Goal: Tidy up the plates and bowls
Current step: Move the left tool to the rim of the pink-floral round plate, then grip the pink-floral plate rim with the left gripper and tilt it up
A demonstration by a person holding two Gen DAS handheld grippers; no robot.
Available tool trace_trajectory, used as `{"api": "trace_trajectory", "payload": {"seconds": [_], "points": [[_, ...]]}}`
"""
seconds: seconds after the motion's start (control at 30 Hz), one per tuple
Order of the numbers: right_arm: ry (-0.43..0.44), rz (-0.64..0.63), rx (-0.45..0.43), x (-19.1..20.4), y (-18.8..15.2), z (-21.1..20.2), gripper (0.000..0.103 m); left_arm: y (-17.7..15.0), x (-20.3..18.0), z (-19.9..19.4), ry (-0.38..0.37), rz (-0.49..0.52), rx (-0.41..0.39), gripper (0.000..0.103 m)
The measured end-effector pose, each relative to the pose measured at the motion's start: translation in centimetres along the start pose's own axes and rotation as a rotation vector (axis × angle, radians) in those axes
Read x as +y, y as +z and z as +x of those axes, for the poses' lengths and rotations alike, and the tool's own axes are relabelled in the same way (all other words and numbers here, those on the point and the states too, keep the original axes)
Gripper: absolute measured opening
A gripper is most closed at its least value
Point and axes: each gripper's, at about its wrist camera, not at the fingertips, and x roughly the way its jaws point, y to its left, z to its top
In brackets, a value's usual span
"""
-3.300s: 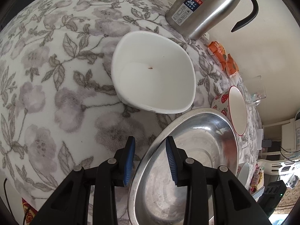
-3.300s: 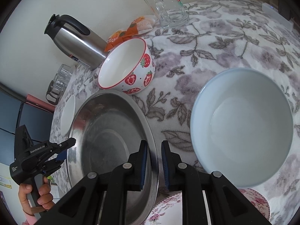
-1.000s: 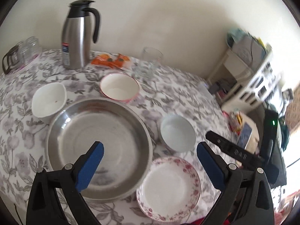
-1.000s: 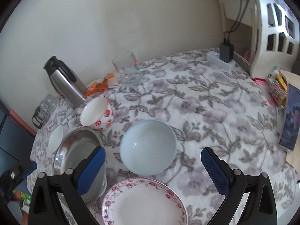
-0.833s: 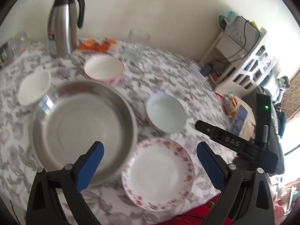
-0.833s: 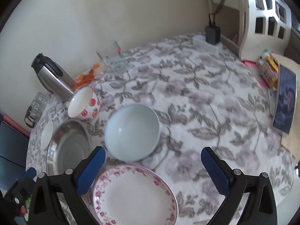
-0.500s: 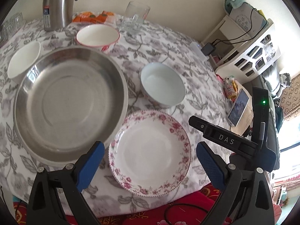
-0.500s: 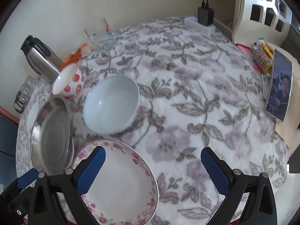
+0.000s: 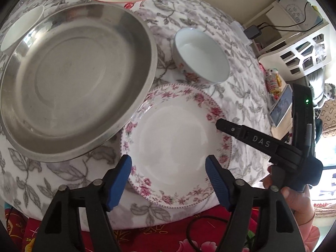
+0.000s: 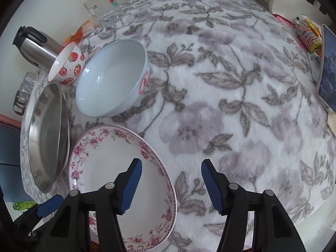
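Observation:
A white plate with a pink floral rim (image 9: 174,138) lies at the table's near edge; it also shows in the right wrist view (image 10: 117,178). My left gripper (image 9: 168,178) is open over its near rim. My right gripper (image 10: 170,180) is open, straddling the plate's right rim; it shows in the left wrist view (image 9: 252,140). A large steel basin (image 9: 69,77) sits left of the plate, its edge over the plate's rim. A pale blue bowl (image 10: 113,77) stands beyond the plate, a strawberry bowl (image 10: 67,65) farther back, and a small white bowl (image 9: 19,29) at far left.
A steel thermos (image 10: 35,46), a glass mug (image 10: 103,10) and orange packets (image 10: 77,33) stand along the wall. A phone (image 10: 327,71) lies at the table's right edge. A white shelf unit (image 9: 298,48) stands beyond the table. The floral cloth (image 10: 231,105) covers the table.
Both grippers have dropped closer to the floral plate and narrowed from wide open, though still open. A few seconds ago each was nearly closed at the steel basin's rim.

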Motion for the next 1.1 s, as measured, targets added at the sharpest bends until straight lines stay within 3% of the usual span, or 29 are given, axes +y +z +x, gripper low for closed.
{"api": "trace_trajectory", "payload": {"seconds": [0.17,0.27,0.5,1.1], "points": [[0.011,0.017,0.043,-0.5,-0.4,1.0,0.039,-0.1,0.5,1.2,0.018,-0.016,0.04,0.058],[0.021,0.024,0.048,-0.9,-0.7,1.1,0.036,-0.1,0.9,1.8,0.024,-0.032,0.059,0.054],[0.016,0.007,0.052,-0.4,-0.8,1.0,0.035,-0.2,1.5,2.1,0.018,-0.059,0.079,0.043],[0.017,0.016,0.057,0.0,0.5,1.9,0.035,-1.1,2.8,0.1,0.036,-0.104,0.014,0.043]]}}
